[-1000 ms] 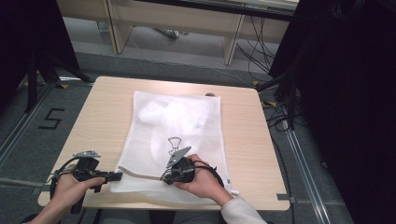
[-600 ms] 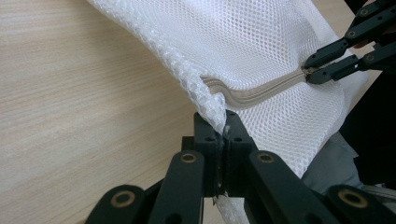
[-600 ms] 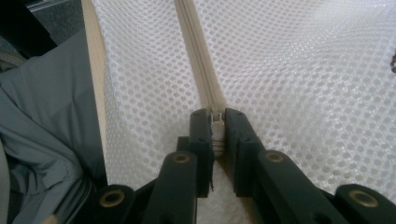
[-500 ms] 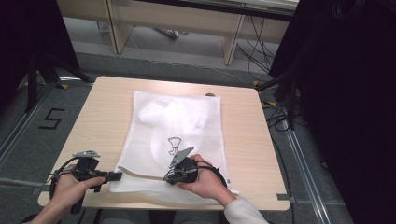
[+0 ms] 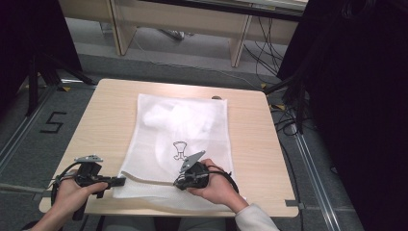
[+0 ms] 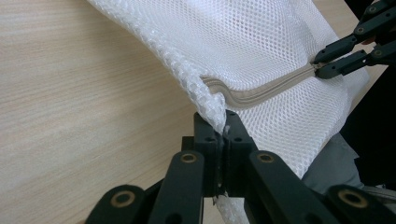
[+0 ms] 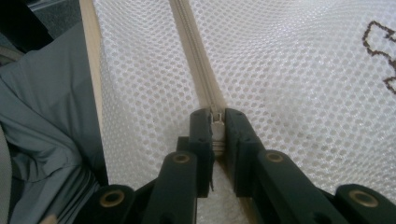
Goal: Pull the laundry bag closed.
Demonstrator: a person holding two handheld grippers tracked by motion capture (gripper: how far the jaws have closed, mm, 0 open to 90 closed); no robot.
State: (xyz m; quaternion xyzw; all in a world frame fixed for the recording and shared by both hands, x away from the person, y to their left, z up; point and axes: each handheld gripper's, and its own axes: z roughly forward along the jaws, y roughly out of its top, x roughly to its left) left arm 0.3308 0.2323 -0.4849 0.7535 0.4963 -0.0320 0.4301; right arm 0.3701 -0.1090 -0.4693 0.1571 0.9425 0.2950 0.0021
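Mesh laundry bag (image 5: 185, 139), one in number, lay flat on the wooden table (image 5: 250, 130), its near edge at the person's side, and bore a single small dark printed emblem (image 5: 180, 149) with no readable lettering. On the floor to the left of the table a black numeral "5" (image 5: 53, 122) was marked. One zipper (image 6: 275, 89) ran along the near edge of the bag. Two grippers were at work. The left gripper (image 6: 223, 126) had its jaws clamped together on the bag's near left corner, pinching the white mesh beside the zipper's end. The right gripper (image 7: 215, 122) had its jaws nearly closed upon the small metal zipper pull (image 7: 216, 119), farther along the same zipper. In the high view the left gripper (image 5: 118, 181) and right gripper (image 5: 179, 183) lay near each other at the bag's near edge.
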